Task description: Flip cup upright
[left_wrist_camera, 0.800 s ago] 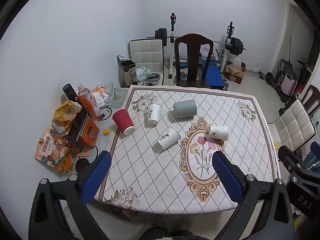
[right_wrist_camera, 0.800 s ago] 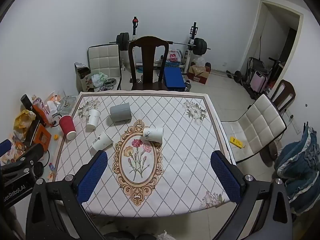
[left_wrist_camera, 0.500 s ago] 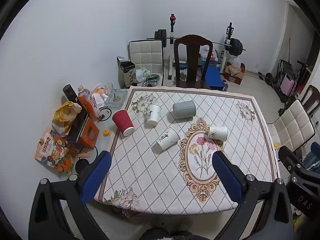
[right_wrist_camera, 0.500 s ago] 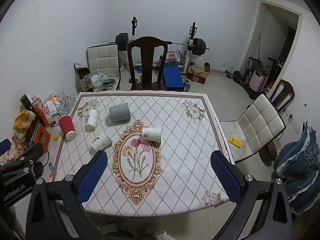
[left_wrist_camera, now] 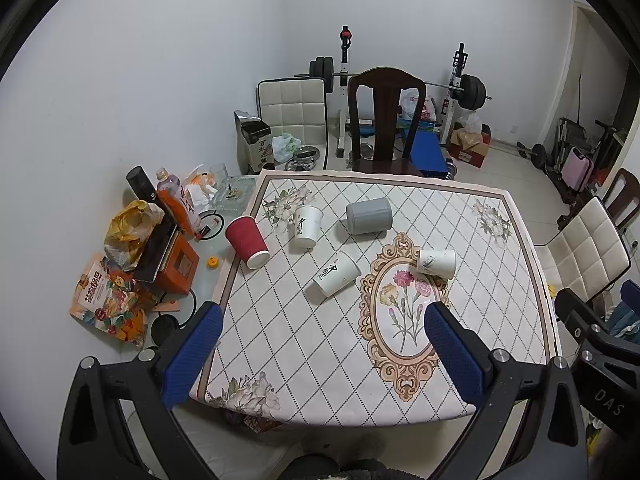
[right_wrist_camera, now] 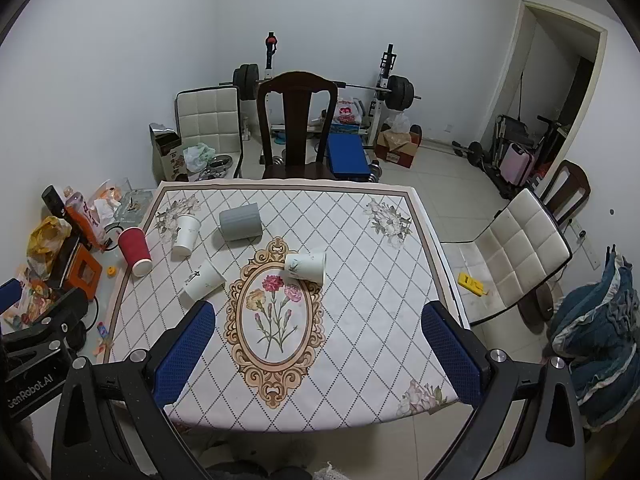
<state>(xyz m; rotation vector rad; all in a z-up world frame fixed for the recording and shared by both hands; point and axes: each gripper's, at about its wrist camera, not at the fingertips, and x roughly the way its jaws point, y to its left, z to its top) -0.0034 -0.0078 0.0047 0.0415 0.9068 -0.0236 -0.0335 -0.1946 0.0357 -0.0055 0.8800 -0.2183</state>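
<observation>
Several cups lie on their sides on the patterned tablecloth (left_wrist_camera: 304, 344): a red ribbed cup (left_wrist_camera: 246, 241) at the left edge, a white cup (left_wrist_camera: 307, 227), a grey cup (left_wrist_camera: 369, 216), a white cup with black marks (left_wrist_camera: 335, 279) and a white cup with a bird print (left_wrist_camera: 437, 263). The right wrist view shows the same red cup (right_wrist_camera: 135, 251), grey cup (right_wrist_camera: 240, 222) and bird-print cup (right_wrist_camera: 306, 266). My left gripper (left_wrist_camera: 320, 344) is open and empty, high above the table's near edge. My right gripper (right_wrist_camera: 316, 344) is open and empty, also high over the near edge.
A dark wooden chair (left_wrist_camera: 384, 120) stands at the table's far side, white chairs (right_wrist_camera: 516, 248) at the right. Bottles, bags and an orange box (left_wrist_camera: 176, 264) clutter a side surface to the left. Weight equipment (left_wrist_camera: 460, 92) stands by the back wall.
Both grippers have shifted slightly; the table and cups sit a little lower in both views. No cup has moved. Both grippers stay open.
</observation>
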